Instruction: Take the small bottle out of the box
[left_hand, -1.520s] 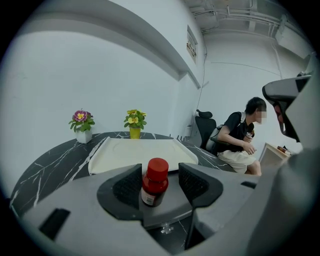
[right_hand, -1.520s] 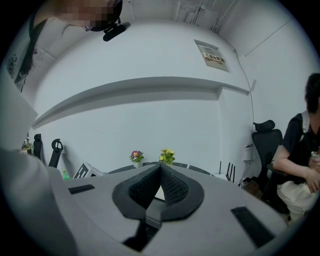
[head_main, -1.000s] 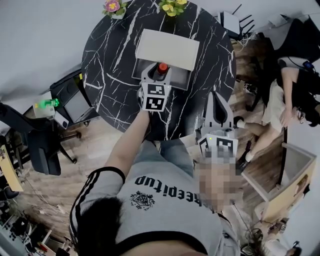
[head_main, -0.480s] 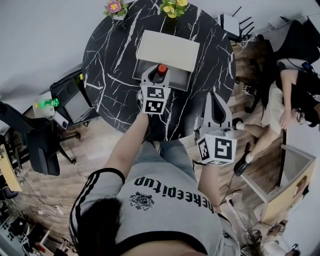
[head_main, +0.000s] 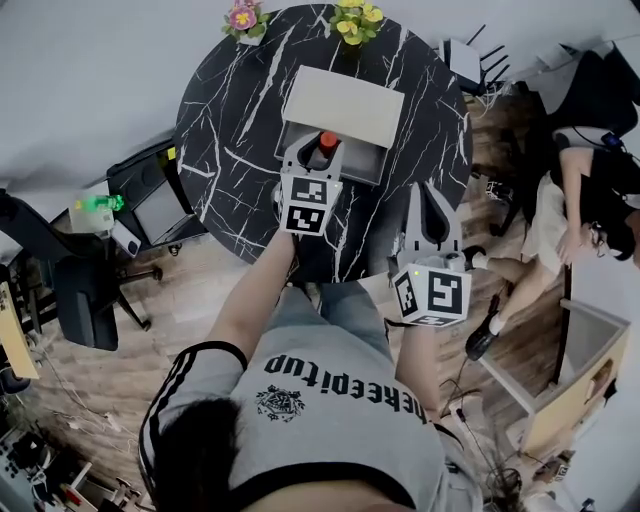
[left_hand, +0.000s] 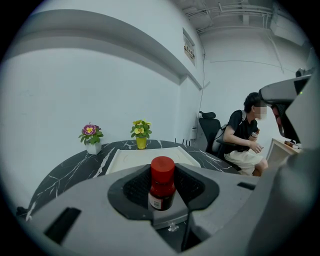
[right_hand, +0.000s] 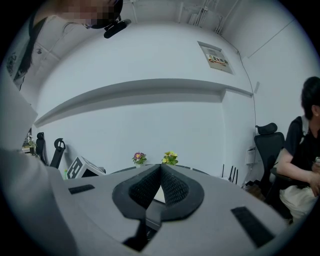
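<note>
A small dark bottle (head_main: 325, 146) with a red cap stands upright between the pads of my left gripper (head_main: 322, 150), which is shut on it. It is over the open grey box (head_main: 362, 167) on the round black marble table (head_main: 230, 120). The box's white lid (head_main: 343, 103) lies open behind it. In the left gripper view the bottle (left_hand: 162, 183) sits in the middle of the left gripper (left_hand: 162, 189), with the lid (left_hand: 131, 159) beyond. My right gripper (head_main: 429, 196) hovers at the table's near right edge, shut and empty; in its own view the right gripper (right_hand: 161, 171) has its pads touching.
Two small flower pots (head_main: 243, 17) (head_main: 358, 14) stand at the table's far edge. A person (head_main: 585, 190) sits to the right of the table. Office chairs (head_main: 85, 290) and a cabinet (head_main: 150, 200) stand to the left, on the wooden floor.
My left gripper's jaws have closed on the bottle. The right gripper has risen from low beside my body to the table's near edge.
</note>
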